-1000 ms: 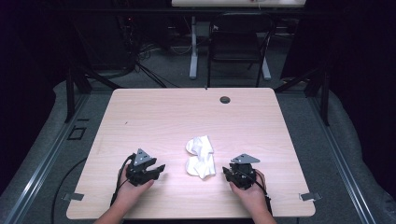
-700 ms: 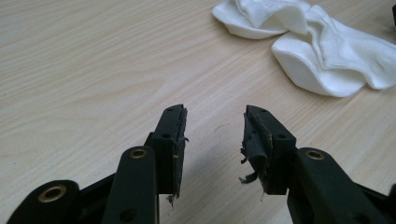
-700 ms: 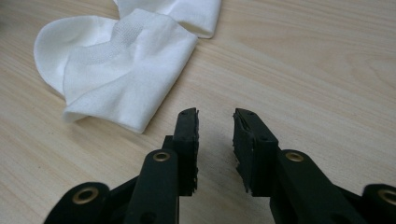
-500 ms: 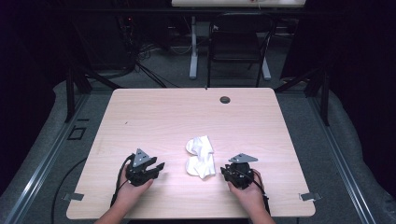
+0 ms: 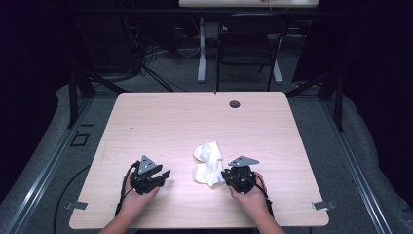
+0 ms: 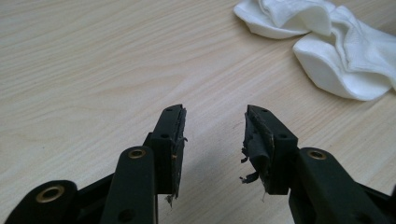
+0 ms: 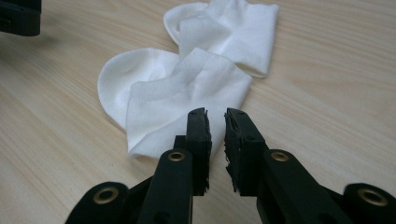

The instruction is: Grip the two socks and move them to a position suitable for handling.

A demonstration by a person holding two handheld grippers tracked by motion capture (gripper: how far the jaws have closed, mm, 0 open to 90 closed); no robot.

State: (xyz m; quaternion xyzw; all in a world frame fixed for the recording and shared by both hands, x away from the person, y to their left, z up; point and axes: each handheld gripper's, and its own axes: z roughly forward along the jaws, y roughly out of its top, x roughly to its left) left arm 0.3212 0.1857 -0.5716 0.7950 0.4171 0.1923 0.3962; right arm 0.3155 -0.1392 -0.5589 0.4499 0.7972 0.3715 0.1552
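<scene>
- High view: a pale wooden table (image 5: 160, 122) takes up the middle of the frame, with a dark round grommet (image 5: 234, 104) near its far edge.
- Two white socks (image 5: 208, 163) lie bunched together at the lower centre of the tabletop, one a little above the other and touching it.
- The left gripper (image 5: 164, 174) sits at the lower left of the socks, held in the person's left hand (image 5: 138, 192); its jaws point towards the right of the frame and stand apart, with bare wood between them and the socks.
- The right gripper (image 5: 225, 175) sits at the lower right of the socks in the right hand (image 5: 250, 195), its tips right at the edge of the lower sock.
- Left gripper view: the two black jaws rise from the bottom of the frame and stand well apart over bare wood, nothing between them. The pad linings look frayed.
- The socks (image 6: 327, 42) lie in the upper right of this frame, clear of the jaws.
- Right gripper view: the jaws rise from the bottom centre and have just been closing; only a narrow slit remains between the pads.
- The lower sock (image 7: 173, 93) lies just ahead of and partly under the left jaw tip; whether any cloth is caught in the slit cannot be told. The second sock (image 7: 229, 32) lies beyond it, at the upper centre.
- A dark part of the left gripper (image 7: 18, 18) shows in the upper left corner.
</scene>
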